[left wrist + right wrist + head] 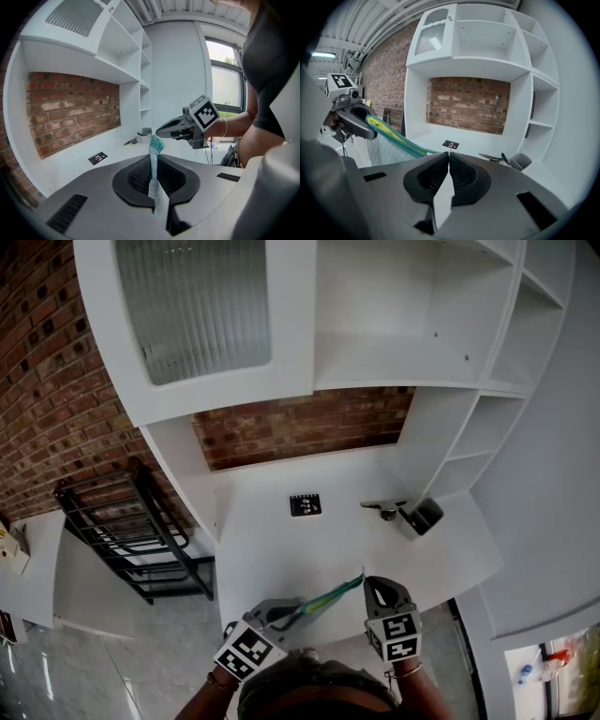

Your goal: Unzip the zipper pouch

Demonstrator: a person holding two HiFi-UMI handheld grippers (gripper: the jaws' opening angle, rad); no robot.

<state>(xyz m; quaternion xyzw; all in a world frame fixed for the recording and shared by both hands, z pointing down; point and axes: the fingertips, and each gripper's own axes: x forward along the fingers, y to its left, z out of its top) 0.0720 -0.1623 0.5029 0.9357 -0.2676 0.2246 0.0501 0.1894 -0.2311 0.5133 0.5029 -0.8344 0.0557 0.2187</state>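
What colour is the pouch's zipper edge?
The zipper edge is teal-green with yellow, clearest in the right gripper view.

Desk bay mostly open, clutter only at back right

Wide bare stretch of white desk top [267,554] in the middle and left. A black card [305,505] lies flat near the brick back wall [300,427] and is no real block. Back right is tight: a metal tool [382,509] and a grey cup [424,516] sit just beside the side shelves [469,456]. The upper cabinet [197,324] overhangs the bay. A black rack [141,540] stands off the left side. At the front edge the zipper pouch [323,601] spans taut between left gripper [279,615] and right gripper [367,583], barring that gap.
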